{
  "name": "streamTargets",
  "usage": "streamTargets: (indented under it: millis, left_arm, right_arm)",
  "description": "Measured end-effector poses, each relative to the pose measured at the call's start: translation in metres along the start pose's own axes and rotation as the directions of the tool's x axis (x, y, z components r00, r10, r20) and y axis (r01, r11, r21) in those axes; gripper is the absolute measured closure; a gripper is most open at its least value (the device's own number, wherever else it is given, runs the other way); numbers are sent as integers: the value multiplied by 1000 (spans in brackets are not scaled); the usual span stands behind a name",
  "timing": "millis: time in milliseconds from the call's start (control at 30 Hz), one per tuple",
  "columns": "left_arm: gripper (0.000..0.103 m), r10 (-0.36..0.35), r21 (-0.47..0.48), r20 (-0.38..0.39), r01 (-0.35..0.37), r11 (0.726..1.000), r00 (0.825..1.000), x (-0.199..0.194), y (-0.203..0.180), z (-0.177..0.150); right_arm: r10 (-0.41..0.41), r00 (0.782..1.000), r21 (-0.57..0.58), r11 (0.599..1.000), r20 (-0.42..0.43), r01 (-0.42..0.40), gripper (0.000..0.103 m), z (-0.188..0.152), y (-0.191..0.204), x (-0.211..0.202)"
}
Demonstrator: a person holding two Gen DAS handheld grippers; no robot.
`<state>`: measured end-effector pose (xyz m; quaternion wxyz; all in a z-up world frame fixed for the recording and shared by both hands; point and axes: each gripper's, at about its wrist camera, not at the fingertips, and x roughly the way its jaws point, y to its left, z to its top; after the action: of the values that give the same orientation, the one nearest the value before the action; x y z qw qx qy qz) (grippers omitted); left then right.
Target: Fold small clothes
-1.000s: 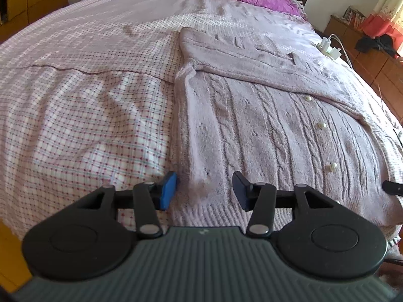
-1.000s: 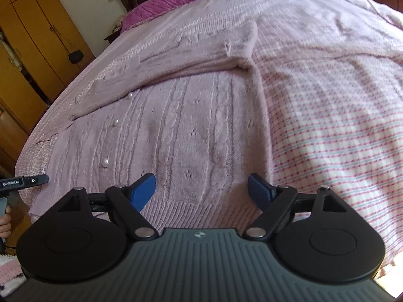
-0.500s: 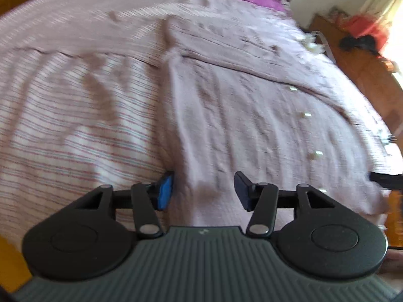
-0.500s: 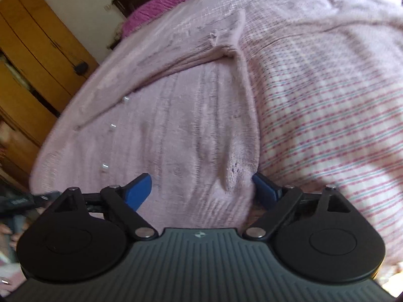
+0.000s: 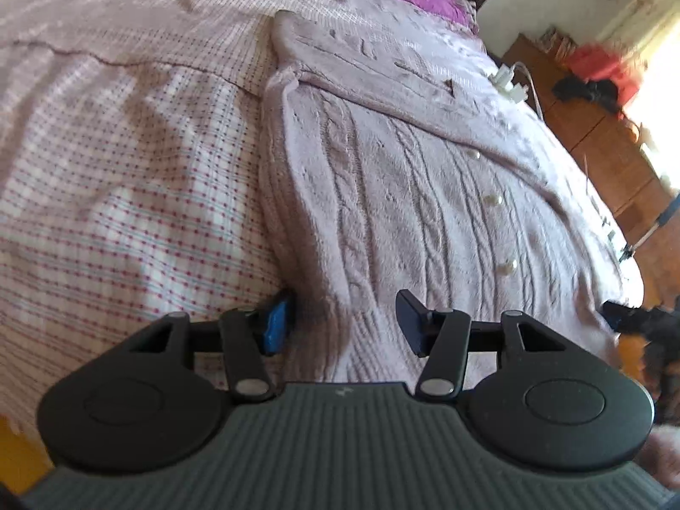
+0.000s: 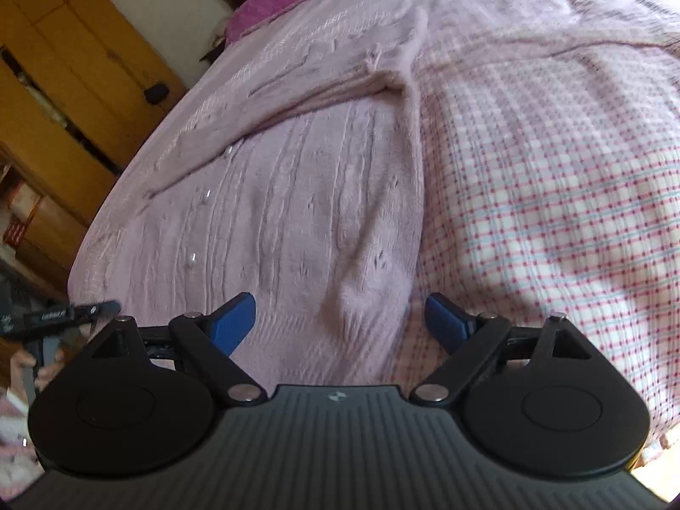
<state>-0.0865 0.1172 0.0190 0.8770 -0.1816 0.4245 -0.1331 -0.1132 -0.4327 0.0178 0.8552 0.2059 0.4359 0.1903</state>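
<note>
Jaws over pale-pink cable-knit cardigan (image 5: pixel 382 195)

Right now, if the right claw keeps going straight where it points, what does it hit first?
Most likely the pink cable-knit cardigan: the open right claw straddles a raised fold near its ribbed hem. The checked bedspread lies just to the side. Depth is unclear.

Bare checked bedspread (image 6: pixel 552 195) beside the cardigan (image 6: pixel 297 212) lies open; a charger (image 5: pixel 510 85) sits farther back.
</note>
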Motion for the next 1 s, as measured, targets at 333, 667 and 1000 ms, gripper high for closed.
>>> streamTargets:
  millis: [333, 667, 1000]
  left_arm:
    - [48, -102, -32, -33, 101, 994, 994, 15, -3, -1]
    - [48, -82, 33, -53, 83, 996, 995, 19, -7, -8]
    - [50, -183, 1, -81, 183, 983, 980, 31, -5, -7]
  right_arm:
    - [164, 985, -25, 986, -48, -165, 7, 3, 6, 45]
    - [147, 987, -184, 970, -58, -156, 2, -10, 22, 53]
    - [183, 982, -106, 978, 39, -178, 59, -11, 15, 42]
